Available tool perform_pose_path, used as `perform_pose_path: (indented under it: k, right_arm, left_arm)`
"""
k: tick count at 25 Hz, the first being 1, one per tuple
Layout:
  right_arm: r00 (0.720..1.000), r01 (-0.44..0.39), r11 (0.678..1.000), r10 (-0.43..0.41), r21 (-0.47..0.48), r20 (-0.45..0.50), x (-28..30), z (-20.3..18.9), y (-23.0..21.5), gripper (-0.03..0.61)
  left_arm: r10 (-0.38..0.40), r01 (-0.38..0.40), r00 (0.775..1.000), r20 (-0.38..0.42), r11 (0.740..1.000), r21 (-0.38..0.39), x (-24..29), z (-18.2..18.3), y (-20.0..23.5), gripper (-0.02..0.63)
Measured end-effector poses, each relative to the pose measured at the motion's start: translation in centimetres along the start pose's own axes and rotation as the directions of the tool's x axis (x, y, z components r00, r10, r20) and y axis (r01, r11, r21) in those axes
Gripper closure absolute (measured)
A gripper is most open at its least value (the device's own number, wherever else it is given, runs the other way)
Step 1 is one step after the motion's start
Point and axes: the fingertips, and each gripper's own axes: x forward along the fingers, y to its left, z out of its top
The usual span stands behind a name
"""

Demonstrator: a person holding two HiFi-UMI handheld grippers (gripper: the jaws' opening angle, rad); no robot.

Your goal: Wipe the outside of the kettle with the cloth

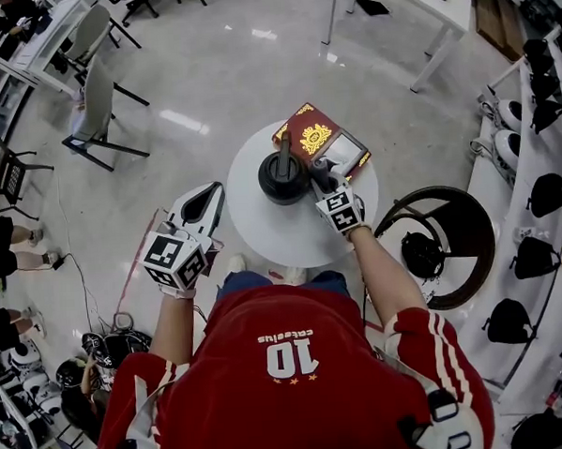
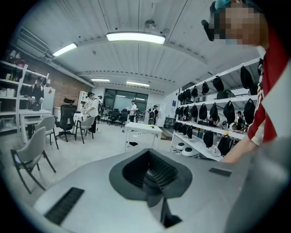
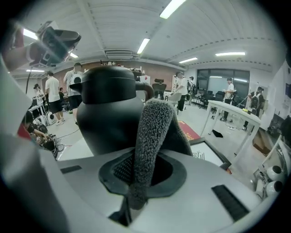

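**While the right claw (image 3: pixel 142 177) holds a cloth (image 3: pixel 152 132) by the kettle (image 3: pixel 109 113)**

Because the right claw is shut tight on it, the grey fuzzy cloth stands up between the jaws. Its top leans on the side of the black kettle and seems to touch it. The kettle stands upright with its lid on, near the far edge of a round white surface (image 1: pixel 263 237). A red box (image 1: pixel 314 134) with gold marks lies just behind the kettle. The left claw (image 1: pixel 203 202) hangs in the air by the left edge of the surface, well apart from the kettle. Its jaws are closed together with nothing between them. Two grey chairs (image 1: pixel 91 88) stand on the shiny floor (image 1: pixel 207 72) far off to the left.
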Motion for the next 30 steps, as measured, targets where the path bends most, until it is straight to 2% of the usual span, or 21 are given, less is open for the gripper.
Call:
perform_pose_path:
  k: [5,11,19,24,30]
  right_arm:
    - [1.0,-0.015,1.0,0.015,-0.006,-0.027,-0.6,-1.0,1.6,0.529]
    - [0.999,-0.009,1.0,0.01,0.03,-0.032,-2.0,-2.0,3.6,0.529]
    - [1.0,-0.019,0.998,0.02,0.054,-0.016,-2.9,-2.6,5.4,0.529]
    - [1.0,0.003,0.997,-0.001,0.083,-0.024,-3.5,-2.9,6.2,0.529]
    - [0.999,0.045,0.994,-0.043,0.099,-0.027,-3.0,-2.0,7.6,0.529]
  left_arm:
    - [-0.015,0.015,1.0,0.008,1.0,0.004,0.0,0.1,-0.4,0.604]
    - [-0.052,0.052,0.999,0.005,0.999,0.014,-0.2,0.3,-1.4,0.605]
    - [-0.041,0.041,0.999,0.003,0.998,0.048,-1.4,1.3,-2.2,0.604]
    - [-0.05,0.05,0.999,0.001,0.998,0.033,-1.8,0.9,-1.6,0.604]
    - [-0.11,0.11,0.994,0.003,0.994,0.026,-1.7,1.1,0.2,0.604]
